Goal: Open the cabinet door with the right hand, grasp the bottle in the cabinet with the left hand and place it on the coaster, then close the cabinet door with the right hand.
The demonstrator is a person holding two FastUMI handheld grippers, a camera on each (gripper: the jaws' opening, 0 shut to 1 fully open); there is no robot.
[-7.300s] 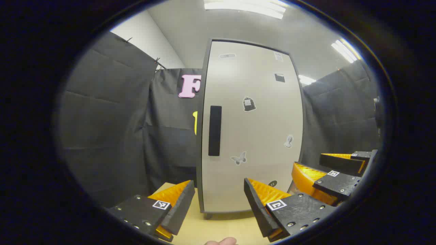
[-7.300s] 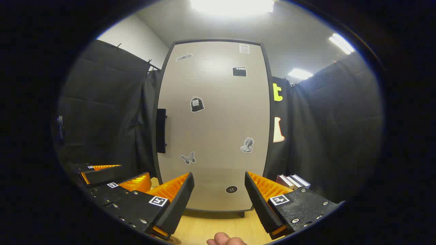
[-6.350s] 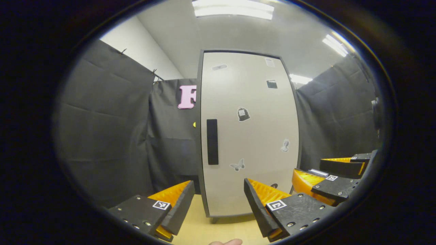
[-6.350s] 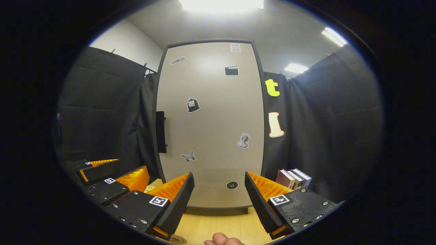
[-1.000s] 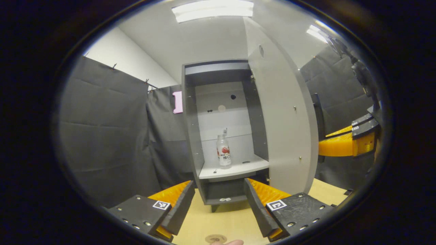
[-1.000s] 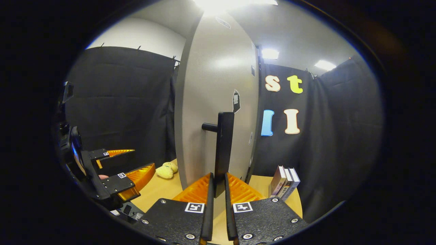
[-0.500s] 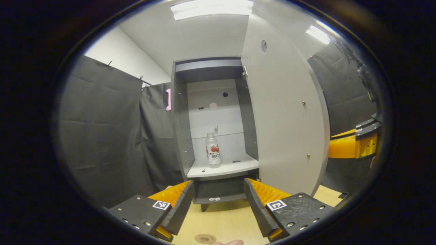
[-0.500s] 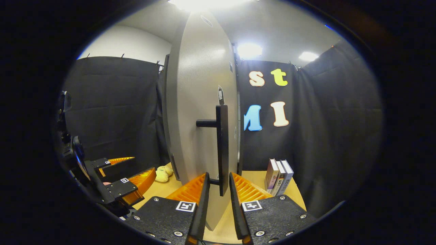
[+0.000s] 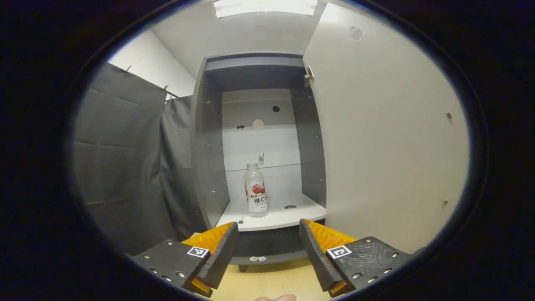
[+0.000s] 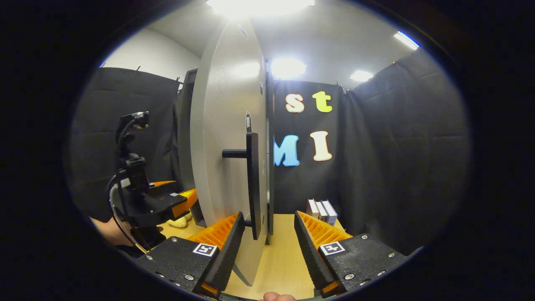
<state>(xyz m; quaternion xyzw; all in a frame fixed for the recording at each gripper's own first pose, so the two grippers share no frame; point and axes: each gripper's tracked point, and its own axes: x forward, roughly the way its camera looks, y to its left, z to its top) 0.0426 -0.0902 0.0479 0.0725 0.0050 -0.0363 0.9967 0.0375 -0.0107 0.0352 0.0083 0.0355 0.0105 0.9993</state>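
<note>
Cabinet [image 9: 209, 138]: stands wide open on the wooden table [image 9: 267, 280], its dark shell framing a pale inner shelf [image 9: 276, 217].
Door [image 10: 221, 138]: swung out to the right of the opening, edge-on in the right gripper view, with its black bar handle [image 10: 252, 184] facing outward.
Left gripper [image 9: 267, 251]: fingers spread apart and holding nothing, aimed squarely into the cabinet from just outside it.
Right gripper [image 10: 264, 242]: fingers parted; the handle's lower end sits between them, nearer the left finger, with no visible grip on it (released, by the look of it).
Books [image 10: 321, 212]: a small row standing beyond the door, near the booth wall.
Bottle [image 9: 255, 190]: clear plastic with a label, upright on the shelf, towards its left side and set back from the front edge.
Key relation: the bottle lies straight ahead of and slightly above the left gripper's open fingers, a touch left of centre; its long axis is vertical, so a level forward reach should bring the fingers either side of its body. The left gripper is clearly the nearer one.
</note>
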